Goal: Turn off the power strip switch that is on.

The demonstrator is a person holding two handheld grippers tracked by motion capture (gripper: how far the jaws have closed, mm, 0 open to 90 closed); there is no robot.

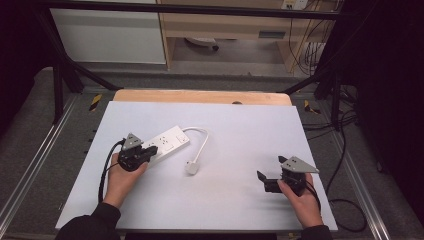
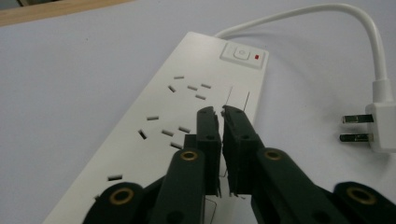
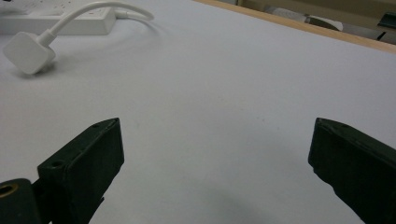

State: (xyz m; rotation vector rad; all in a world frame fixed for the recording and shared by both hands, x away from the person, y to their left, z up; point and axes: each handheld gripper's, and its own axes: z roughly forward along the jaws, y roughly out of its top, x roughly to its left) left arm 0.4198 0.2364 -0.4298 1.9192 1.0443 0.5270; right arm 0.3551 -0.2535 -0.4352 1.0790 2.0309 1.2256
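White power strip (image 1: 164, 144) lying diagonally on left half of pale worktop (image 1: 235, 200), cord (image 1: 199, 142) looping to plug (image 1: 191, 167) just right of it, plug's 2 visible pins (image 2: 357, 128) bare. Left gripper (image 2: 221, 112) poised over near end of strip, fingers (image 2: 208, 135) almost together, narrow slit between, nothing gripped. Right gripper (image 1: 267, 176) low over bare worktop at right, well apart from strip, fingers (image 3: 81, 158) spread wide, nothing between.

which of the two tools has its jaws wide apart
The right tool, over bare table near the right edge; the left tool has its jaws nearly together above the power strip.
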